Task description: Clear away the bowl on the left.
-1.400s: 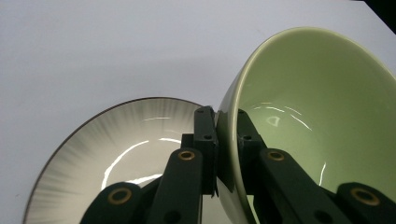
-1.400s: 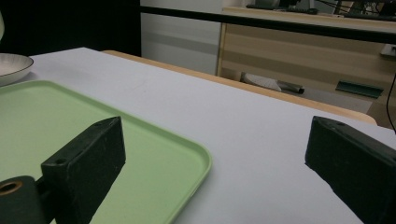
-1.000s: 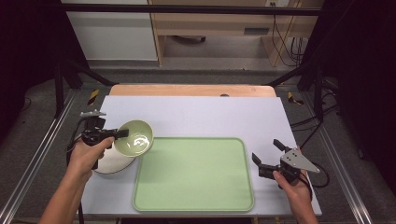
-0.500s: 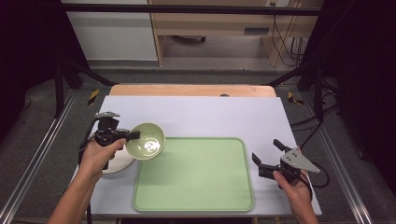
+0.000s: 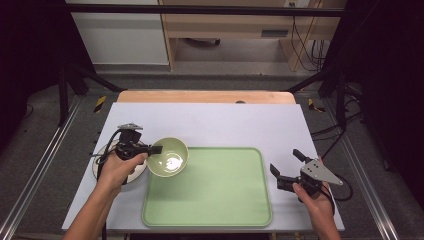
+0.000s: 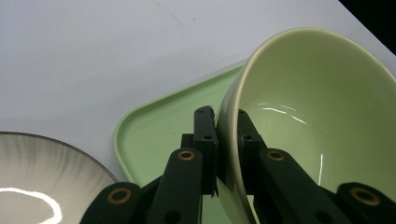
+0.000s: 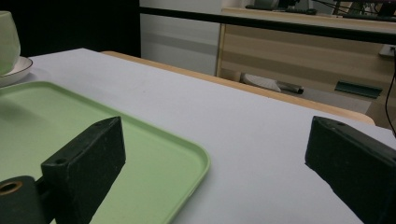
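A pale green bowl point(image 5: 168, 157) hangs over the left edge of the green tray point(image 5: 220, 192), held by its rim. My left gripper point(image 5: 156, 149) is shut on that rim; in the left gripper view the bowl point(image 6: 317, 121) tilts, with one jaw inside the wall and one outside. My left gripper point(image 6: 227, 130) pinches the wall tightly. At the tray's right side my right gripper point(image 5: 286, 164) stands open with nothing between its fingers. In the right gripper view the tray point(image 7: 140, 158) lies below the wide-open right gripper point(image 7: 215, 158).
A white plate with a dark rim point(image 5: 102, 165) rests on the table left of the tray, partly under my left hand; its edge point(image 6: 42, 158) shows below the bowl. The white table top point(image 5: 225, 125) stretches behind the tray. A wooden shelf unit stands beyond the table.
My left gripper has carried the green bowl up off the white plate and rightwards, over the tray's left edge. The right gripper has stayed in place, open.
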Available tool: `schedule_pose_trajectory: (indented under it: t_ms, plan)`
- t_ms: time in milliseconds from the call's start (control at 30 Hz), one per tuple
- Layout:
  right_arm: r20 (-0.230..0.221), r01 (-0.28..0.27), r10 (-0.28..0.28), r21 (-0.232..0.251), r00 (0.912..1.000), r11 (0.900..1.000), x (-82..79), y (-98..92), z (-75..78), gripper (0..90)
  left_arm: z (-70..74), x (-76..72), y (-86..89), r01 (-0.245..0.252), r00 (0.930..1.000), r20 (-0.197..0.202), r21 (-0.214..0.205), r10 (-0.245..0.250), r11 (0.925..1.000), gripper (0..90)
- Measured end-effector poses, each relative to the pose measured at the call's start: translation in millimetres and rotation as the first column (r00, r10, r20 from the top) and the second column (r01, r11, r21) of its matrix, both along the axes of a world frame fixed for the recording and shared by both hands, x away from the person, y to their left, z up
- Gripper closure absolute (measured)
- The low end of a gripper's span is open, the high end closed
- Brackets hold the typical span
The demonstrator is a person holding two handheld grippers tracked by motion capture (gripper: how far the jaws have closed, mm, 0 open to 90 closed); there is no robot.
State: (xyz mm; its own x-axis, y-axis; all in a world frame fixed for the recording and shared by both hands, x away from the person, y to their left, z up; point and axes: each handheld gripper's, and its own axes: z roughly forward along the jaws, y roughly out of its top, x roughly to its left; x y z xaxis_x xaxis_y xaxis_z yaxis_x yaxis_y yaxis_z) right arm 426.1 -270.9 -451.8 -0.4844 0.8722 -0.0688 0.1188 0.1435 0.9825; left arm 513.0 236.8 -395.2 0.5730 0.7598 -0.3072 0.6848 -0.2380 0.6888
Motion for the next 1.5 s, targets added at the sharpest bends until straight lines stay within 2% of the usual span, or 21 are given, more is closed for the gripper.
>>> schedule_pose_trajectory:
  t_ms: [667,1167,1500]
  plan:
    - [-0.006,-0.002,0.002,0.002,1.0,1.0,0.0,0.6,-0.6,5.3,-15.6,-1.9,-38.4,0.071,0.9969,-0.036,0.007,-0.071,0.9975,83.2]
    - [-0.008,-0.003,0.003,-0.001,1.0,1.0,0.3,1.0,-1.2,5.3,-26.4,-9.3,-70.7,0.146,0.9879,-0.056,0.02,-0.144,0.9891,83.1]
    - [-0.008,-0.003,0.003,-0.001,1.0,1.0,0.1,0.3,-0.8,5.3,-31.4,-14.4,-83.1,0.19,0.9803,-0.064,0.043,-0.187,0.9809,83.1]
